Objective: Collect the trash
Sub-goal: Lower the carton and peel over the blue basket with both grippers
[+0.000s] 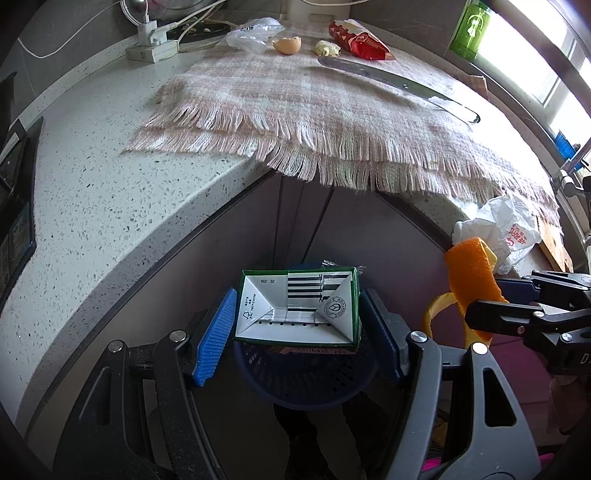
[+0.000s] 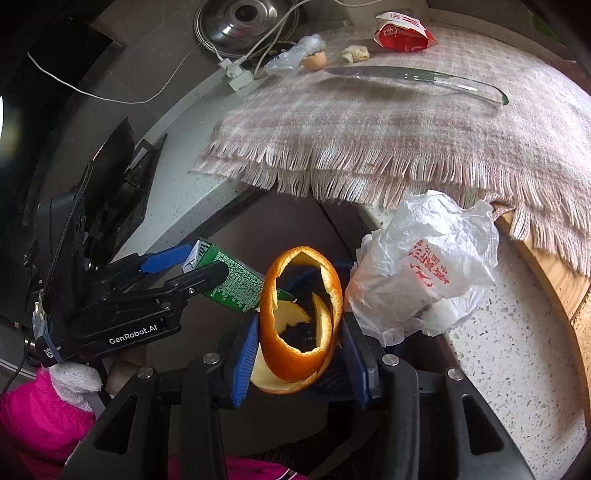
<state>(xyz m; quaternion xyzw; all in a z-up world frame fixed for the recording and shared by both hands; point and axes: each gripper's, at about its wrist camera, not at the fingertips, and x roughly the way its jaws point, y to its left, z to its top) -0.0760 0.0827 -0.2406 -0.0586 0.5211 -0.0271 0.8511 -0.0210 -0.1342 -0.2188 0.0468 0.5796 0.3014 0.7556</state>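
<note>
My left gripper [image 1: 297, 332] is held below the counter edge, over a dark blue basket [image 1: 306, 380]. A green and white carton [image 1: 297, 312] sits between its blue pads; a small gap shows on the left side. My right gripper [image 2: 301, 350] is shut on a curled orange peel [image 2: 301, 321], also over the basket, and shows in the left wrist view [image 1: 498, 306] with the peel [image 1: 471, 280]. The carton shows in the right wrist view [image 2: 236, 284]. A crumpled white plastic bag [image 2: 424, 266] lies on the counter corner.
A fringed checked cloth [image 1: 314, 110] covers the counter. At its far side lie a red wrapper [image 1: 360, 40], an eggshell [image 1: 287, 45], a food scrap [image 1: 327, 48], a clear bag [image 1: 251, 33] and a long knife [image 1: 399, 86]. A power strip [image 1: 151, 48] sits at back left.
</note>
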